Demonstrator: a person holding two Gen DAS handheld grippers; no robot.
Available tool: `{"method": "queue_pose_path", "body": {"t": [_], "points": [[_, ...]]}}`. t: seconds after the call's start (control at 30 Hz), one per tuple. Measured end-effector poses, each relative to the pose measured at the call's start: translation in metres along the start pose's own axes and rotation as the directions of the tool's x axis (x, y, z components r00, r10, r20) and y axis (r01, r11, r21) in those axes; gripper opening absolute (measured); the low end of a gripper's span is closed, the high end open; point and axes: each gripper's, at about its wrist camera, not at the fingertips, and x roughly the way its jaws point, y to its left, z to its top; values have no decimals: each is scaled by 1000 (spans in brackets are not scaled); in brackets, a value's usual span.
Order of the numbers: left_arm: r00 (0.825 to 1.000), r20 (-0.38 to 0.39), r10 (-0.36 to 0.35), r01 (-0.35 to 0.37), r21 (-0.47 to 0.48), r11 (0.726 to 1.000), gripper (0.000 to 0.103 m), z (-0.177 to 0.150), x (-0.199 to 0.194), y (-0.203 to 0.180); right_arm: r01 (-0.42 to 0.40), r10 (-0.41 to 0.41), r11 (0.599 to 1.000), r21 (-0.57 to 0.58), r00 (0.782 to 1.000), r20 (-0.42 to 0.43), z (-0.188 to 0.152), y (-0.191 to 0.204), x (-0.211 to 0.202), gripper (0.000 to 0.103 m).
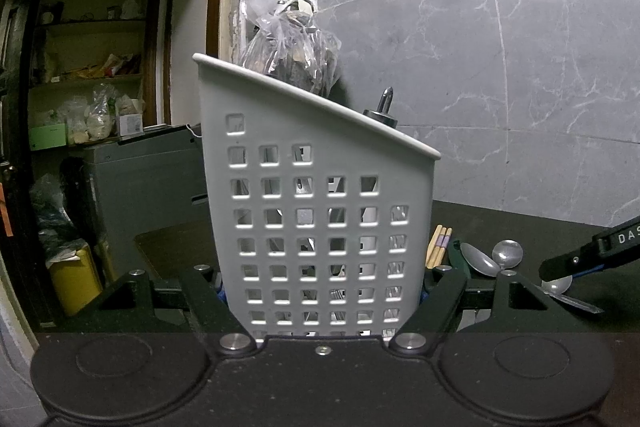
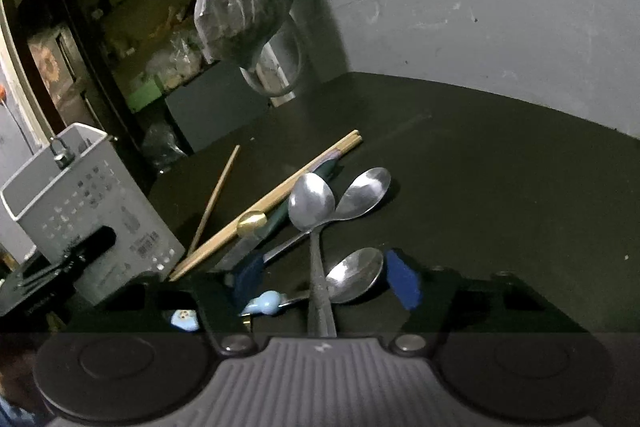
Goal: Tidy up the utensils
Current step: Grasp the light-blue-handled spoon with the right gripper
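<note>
The white holder (image 1: 320,211) is clamped between the fingers of the left gripper (image 1: 320,301) and is kept standing on the dark table (image 2: 480,167). Some things can be seen inside it through the square holes.

The spoons and chopsticks (image 2: 272,199) are lying in a pile on the table, just beside the holder. One spoon (image 2: 314,211) is set between the fingers of the right gripper (image 2: 326,283). Its handle runs back toward the camera. The blue pads are apart, and no pad is seen pressing on the handle, so the spoon is not held yet.

Things could go wrong from here. The thin handle could slip out if it is pinched off-center. The other spoons are touching this one, so they could be dragged or knocked. The holder could be tipped if it is bumped.
</note>
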Motion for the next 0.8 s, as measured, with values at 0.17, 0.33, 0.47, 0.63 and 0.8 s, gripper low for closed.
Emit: {"method": "queue_pose_path", "body": {"t": [0.17,0.33,0.47,0.63,0.8], "points": [[1000,0,1,-1,0,1000,76,0,0,0,13,-13,999,29,1000,1,2,-4,0,44],[1000,-1,1,-1,0,1000,76,0,0,0,28,-27,999,19,1000,-5,3,-8,2,38],[1000,-1,1,-1,0,1000,76,0,0,0,29,-29,1000,8,1000,-8,2,-7,0,39],[1000,0,1,-1,-1,1000,76,0,0,0,76,-76,997,-33,997,-15,2,-2,1,24],[1000,-1,1,-1,1,1000,76,0,0,0,70,-71,997,-22,997,-22,1,-4,1,10]]}}
